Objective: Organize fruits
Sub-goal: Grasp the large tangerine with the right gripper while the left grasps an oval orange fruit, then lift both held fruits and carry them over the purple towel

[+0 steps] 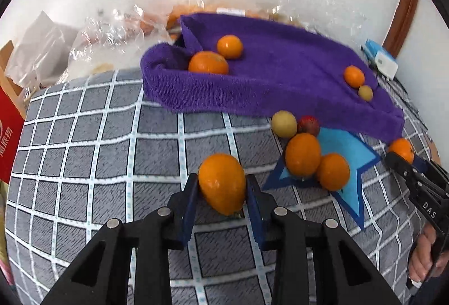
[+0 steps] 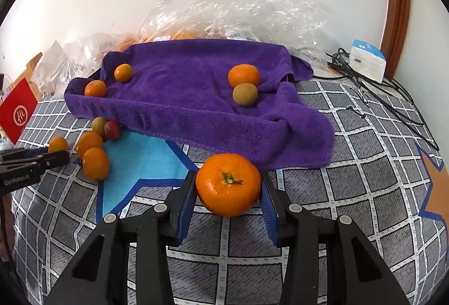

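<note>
- Left hand-held gripper (image 1: 222,190): black rigid frame with blue pads, closed on an oval, smooth-skinned orange fruit (image 1: 222,183), held just above the grid cloth.
- Right hand-held gripper (image 2: 228,187): same build, clamped on a round mandarin (image 2: 228,184) with glossy, dimpled peel and a green stem stub facing the camera.
- Surface: grey cloth (image 1: 84,164) printed with a white grid and a blue star patch (image 2: 140,159); whether a table or a bed lies beneath cannot be told.
- Purple towel (image 2: 182,97): thick terry pile, rumpled, edges folded up; carries two orange fruits (image 2: 108,80) at its left end, plus one mandarin touching a dull green-yellow round fruit (image 2: 245,94) toward its right.
- Loose cluster (image 1: 308,153) on the star patch, just beside the towel's front edge: two orange fruits, one yellowish fruit, one small red fruit, all touching.
- Crinkled clear plastic bags (image 2: 238,10) behind the towel, against the white wall.
</note>
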Demonstrator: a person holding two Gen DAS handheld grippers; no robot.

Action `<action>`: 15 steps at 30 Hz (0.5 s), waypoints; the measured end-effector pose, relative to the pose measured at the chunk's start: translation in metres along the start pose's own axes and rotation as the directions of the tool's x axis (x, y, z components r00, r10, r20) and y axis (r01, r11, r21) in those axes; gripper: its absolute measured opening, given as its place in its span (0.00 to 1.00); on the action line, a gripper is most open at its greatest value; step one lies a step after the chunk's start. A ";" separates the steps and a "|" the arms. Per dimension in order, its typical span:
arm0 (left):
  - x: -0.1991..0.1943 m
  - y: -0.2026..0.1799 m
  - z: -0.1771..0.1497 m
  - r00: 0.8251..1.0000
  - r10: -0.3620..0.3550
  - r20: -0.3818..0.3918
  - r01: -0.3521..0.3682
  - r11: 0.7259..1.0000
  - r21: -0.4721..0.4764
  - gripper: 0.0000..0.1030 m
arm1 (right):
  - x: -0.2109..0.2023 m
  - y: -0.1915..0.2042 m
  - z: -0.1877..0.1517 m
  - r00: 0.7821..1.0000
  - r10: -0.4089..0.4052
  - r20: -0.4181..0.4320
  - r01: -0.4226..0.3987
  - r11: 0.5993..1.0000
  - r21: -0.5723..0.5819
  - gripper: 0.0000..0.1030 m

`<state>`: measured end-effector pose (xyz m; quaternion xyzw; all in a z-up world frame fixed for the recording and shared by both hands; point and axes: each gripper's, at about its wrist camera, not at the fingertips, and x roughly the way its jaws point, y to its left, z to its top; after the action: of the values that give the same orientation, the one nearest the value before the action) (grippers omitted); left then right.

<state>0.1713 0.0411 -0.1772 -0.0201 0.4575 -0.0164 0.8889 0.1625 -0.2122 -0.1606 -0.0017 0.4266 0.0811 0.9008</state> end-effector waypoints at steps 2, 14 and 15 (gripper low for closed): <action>-0.001 -0.001 -0.006 0.999 0.011 0.042 -0.012 1.000 0.008 0.30 | 0.001 -0.001 0.000 1.000 0.002 -0.002 -0.002 1.000 0.004 0.42; -0.004 0.014 -0.010 0.996 -0.034 0.081 0.039 0.997 -0.066 0.30 | 0.002 -0.001 0.000 1.000 0.014 -0.007 -0.014 1.000 0.010 0.42; -0.005 0.016 -0.010 0.996 -0.039 0.082 0.045 0.996 -0.075 0.30 | 0.002 -0.001 -0.001 1.000 0.012 -0.009 -0.012 1.000 0.011 0.42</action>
<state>0.1600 0.0575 -0.1800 -0.0643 0.4209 -0.0167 0.9047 0.1635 -0.2125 -0.1625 0.0054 0.4311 0.0841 0.8984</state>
